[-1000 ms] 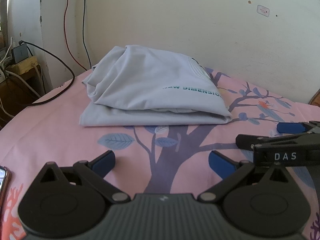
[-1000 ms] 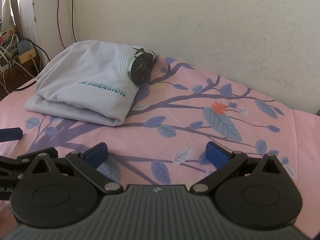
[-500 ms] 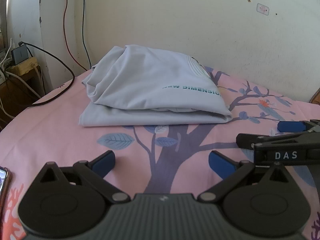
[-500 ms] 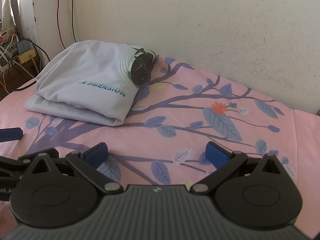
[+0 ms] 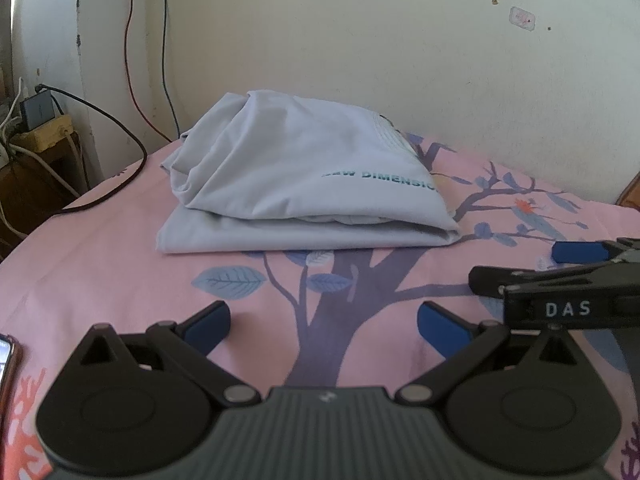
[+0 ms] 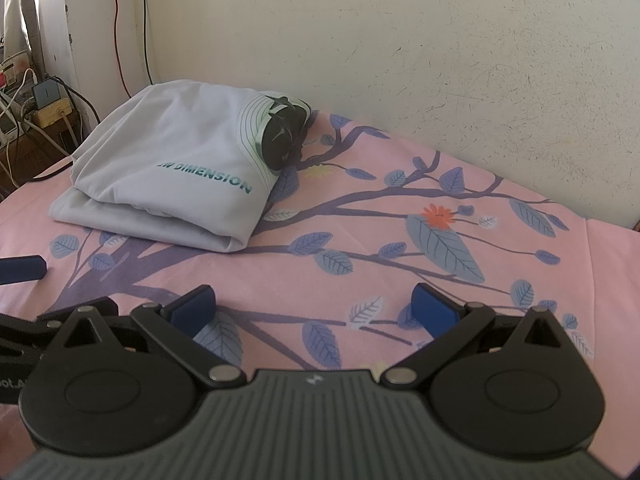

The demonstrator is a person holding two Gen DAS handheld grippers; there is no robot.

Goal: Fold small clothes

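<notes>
A pale grey T-shirt (image 5: 296, 184) with teal lettering lies folded in a thick stack on the pink bed sheet (image 5: 120, 280), near the wall. In the right wrist view the same T-shirt (image 6: 176, 164) sits at the far left, a dark print showing at its right end. My left gripper (image 5: 324, 322) is open, low over the sheet and well short of the shirt, with nothing between its blue pads. My right gripper (image 6: 312, 308) is open too, over the leaf pattern to the right of the shirt. The right gripper's side (image 5: 568, 280) shows at the left wrist view's right edge.
A cream wall (image 5: 360, 40) backs the bed. Red and black cables (image 5: 132, 52) hang down the wall at the left, and a black cable (image 5: 120, 160) trails onto the sheet. A wooden stand with a charger (image 5: 36, 120) is beside the bed. A phone edge (image 5: 8, 364) lies at the near left.
</notes>
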